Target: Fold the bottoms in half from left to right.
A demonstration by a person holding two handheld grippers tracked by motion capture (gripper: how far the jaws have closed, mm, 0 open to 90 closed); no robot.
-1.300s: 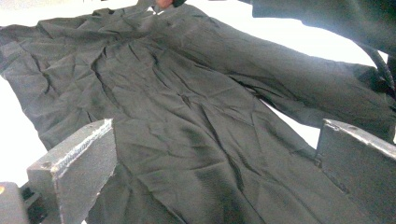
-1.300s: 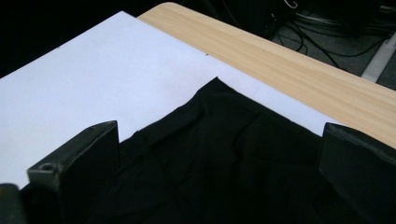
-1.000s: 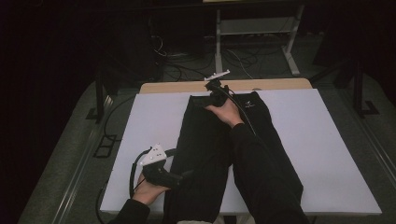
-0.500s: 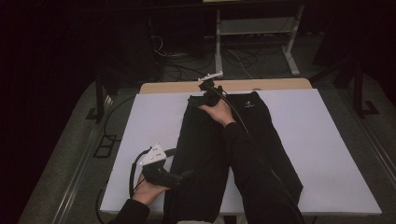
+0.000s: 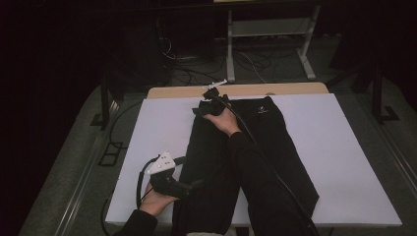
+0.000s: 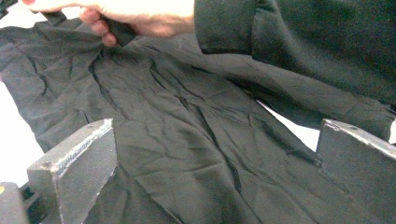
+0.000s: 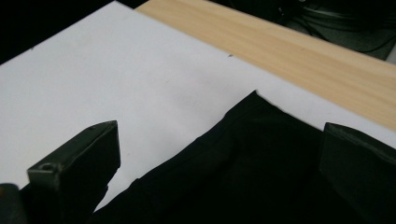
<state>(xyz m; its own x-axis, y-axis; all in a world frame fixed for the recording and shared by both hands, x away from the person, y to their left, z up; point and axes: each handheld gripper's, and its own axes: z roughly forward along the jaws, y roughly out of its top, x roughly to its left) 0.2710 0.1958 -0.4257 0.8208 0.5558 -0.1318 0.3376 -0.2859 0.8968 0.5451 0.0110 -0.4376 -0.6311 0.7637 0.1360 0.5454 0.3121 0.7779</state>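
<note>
Black trousers (image 5: 275, 142) lie flat along the white table, waistband at the far end with a small white logo (image 5: 263, 110). My left gripper (image 5: 196, 184) rests low at the near left, open, its jaws spread over wrinkled black cloth (image 6: 187, 140) in the left gripper view (image 6: 217, 128). At the far left corner of the waistband my right gripper (image 5: 204, 105) is open. Its jaws (image 7: 219, 128) stand either side of the cloth's corner (image 7: 261, 177), gripping nothing. A hand (image 6: 140, 18) and dark sleeve (image 6: 303, 42) show beyond the left jaws.
The white table cover (image 5: 344, 162) has bare room left and right of the trousers. A wooden strip (image 5: 295, 88) runs along the far edge. Behind stand a metal frame (image 5: 265, 29) and floor cables (image 5: 196, 73). A cable (image 5: 142, 177) loops by the left gripper.
My right gripper has slid left along the waistband toward its left corner. The left gripper has stayed in place.
</note>
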